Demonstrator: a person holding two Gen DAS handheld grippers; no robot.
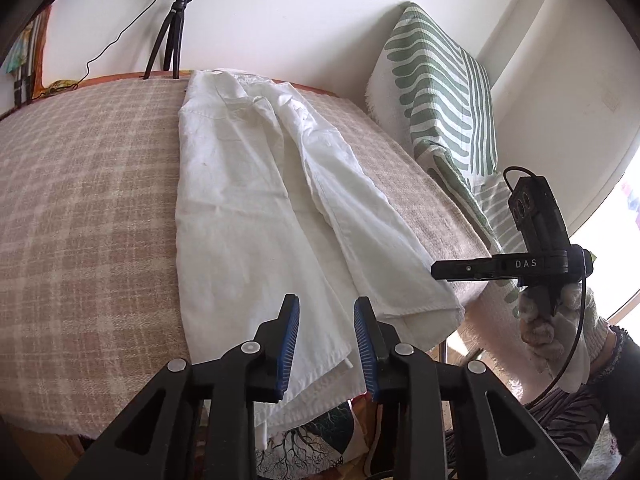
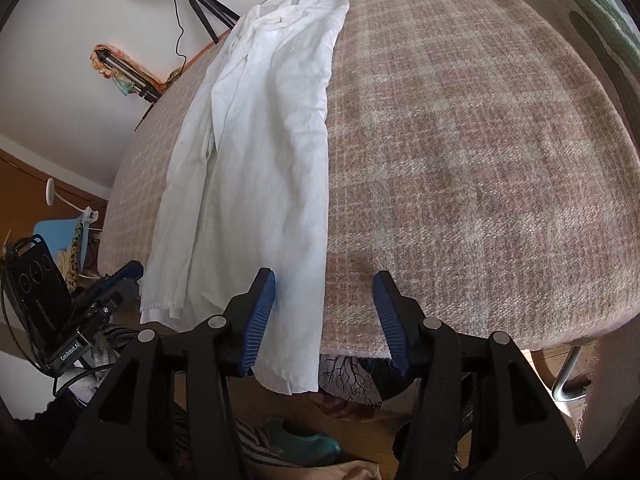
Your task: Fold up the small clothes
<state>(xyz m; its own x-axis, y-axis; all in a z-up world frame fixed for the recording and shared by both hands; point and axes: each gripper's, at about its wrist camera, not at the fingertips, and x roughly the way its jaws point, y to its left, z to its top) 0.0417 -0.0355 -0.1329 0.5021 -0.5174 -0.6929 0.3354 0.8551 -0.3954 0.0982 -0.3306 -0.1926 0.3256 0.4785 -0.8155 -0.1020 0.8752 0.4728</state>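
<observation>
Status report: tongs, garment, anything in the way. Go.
Left tongs open, empty. Right tongs open, empty. White garment folded lengthwise on checked blanket, hem over near edge. Nothing in the way.

White trousers (image 1: 256, 200) (image 2: 256, 168) are lying lengthwise down the middle of the frame on the checked table, one leg folded over the other, wrinkled, cuffs hanging over the near edge.

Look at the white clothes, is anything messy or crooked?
Yes. The white garment is folded lengthwise on the checked blanket, but its top layer lies slanted and wrinkled, and its near end droops over the table edge instead of lying flat.
</observation>
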